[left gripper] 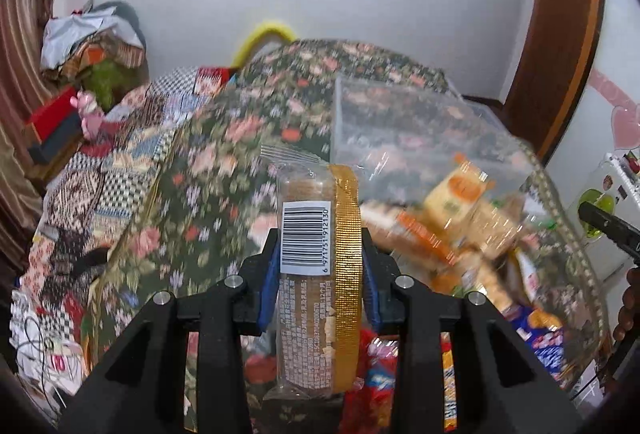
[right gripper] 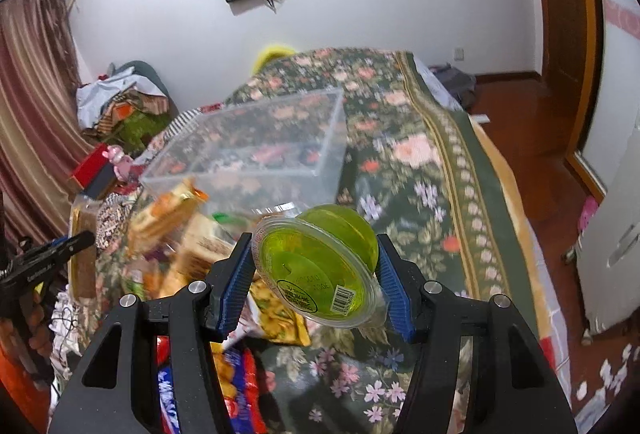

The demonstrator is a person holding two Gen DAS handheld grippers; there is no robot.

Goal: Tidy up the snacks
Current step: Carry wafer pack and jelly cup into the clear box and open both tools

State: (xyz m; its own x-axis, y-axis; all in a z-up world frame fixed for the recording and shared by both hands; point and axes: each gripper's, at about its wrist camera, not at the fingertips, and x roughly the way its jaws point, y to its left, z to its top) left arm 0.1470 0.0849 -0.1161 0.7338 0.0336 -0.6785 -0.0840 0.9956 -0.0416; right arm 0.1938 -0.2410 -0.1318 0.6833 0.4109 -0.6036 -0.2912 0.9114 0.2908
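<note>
My left gripper point(left gripper: 318, 266) is shut on a long biscuit packet point(left gripper: 316, 274) with a gold stripe and a barcode, held upright above the floral cloth. My right gripper point(right gripper: 316, 274) is shut on a green jelly cup point(right gripper: 320, 266), tilted with its lid toward the camera. A clear plastic box point(right gripper: 256, 142) stands on the table beyond both grippers; it also shows in the left wrist view point(left gripper: 416, 130). A pile of snack packets point(left gripper: 460, 230) lies in front of the box, also in the right wrist view point(right gripper: 176, 226). The left gripper shows at the left edge of the right wrist view point(right gripper: 48, 254).
The floral tablecloth point(right gripper: 416, 162) covers the table, with open cloth right of the box. Red and blue snack bags point(right gripper: 236, 386) lie near the front edge. Clutter and boxes point(left gripper: 60, 130) sit at the far left. A white fridge point(right gripper: 616, 234) stands right.
</note>
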